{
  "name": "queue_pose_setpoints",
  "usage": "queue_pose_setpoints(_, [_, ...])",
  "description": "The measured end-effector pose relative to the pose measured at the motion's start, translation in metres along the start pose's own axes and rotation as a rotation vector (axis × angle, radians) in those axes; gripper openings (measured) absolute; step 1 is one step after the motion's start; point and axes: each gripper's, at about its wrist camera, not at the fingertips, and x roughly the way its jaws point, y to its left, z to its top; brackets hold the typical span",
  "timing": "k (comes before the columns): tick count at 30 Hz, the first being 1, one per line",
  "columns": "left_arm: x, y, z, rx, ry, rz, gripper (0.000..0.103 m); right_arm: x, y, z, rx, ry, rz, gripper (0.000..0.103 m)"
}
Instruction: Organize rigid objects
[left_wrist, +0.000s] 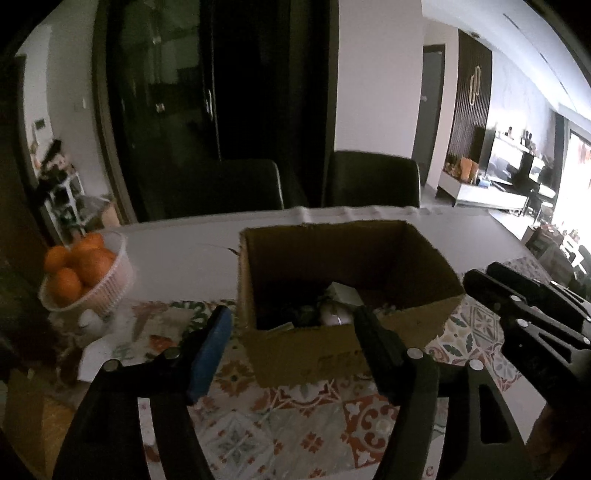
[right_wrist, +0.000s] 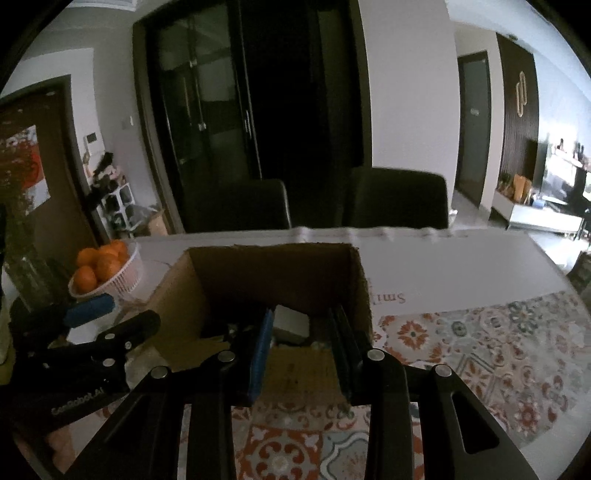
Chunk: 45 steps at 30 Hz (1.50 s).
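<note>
oranges: sitting in a white basket (left_wrist: 110, 291), well off to the left of the box, not part of this I'd guess
left claw (left_wrist: 291, 325): spread wide, holding nothing, just short of the box's near wall and a bit left of its middle
box (left_wrist: 306, 354): open cardboard, straight ahead of both claws on the patterned mat (left_wrist: 306, 417)
stuff in box: a white block (left_wrist: 345, 293), a pale roundish thing (left_wrist: 334, 314) and some dark bits, too murky to name
right claw (right_wrist: 301, 332): also spread and empty, tips right at the near wall, looking down into the box, so I'd say it's the nearer one
next move: probably reach forward and down over that wall; the white block lies dead ahead of the right claw
</note>
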Motion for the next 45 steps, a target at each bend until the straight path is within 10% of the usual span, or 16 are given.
queue_pose_setpoints(25, [-0.15, -0.009, -0.072, 0.016, -0.215, 0.079, 0.103, -0.15, 0.036, -0.062, -0.032, -0.207, -0.063, 0.069])
queue_pose_setpoints(45, [-0.178, -0.005, -0.101, -0.025, -0.239, 0.122, 0.103, -0.177, 0.042, -0.09, -0.047, -0.23, -0.089, 0.083])
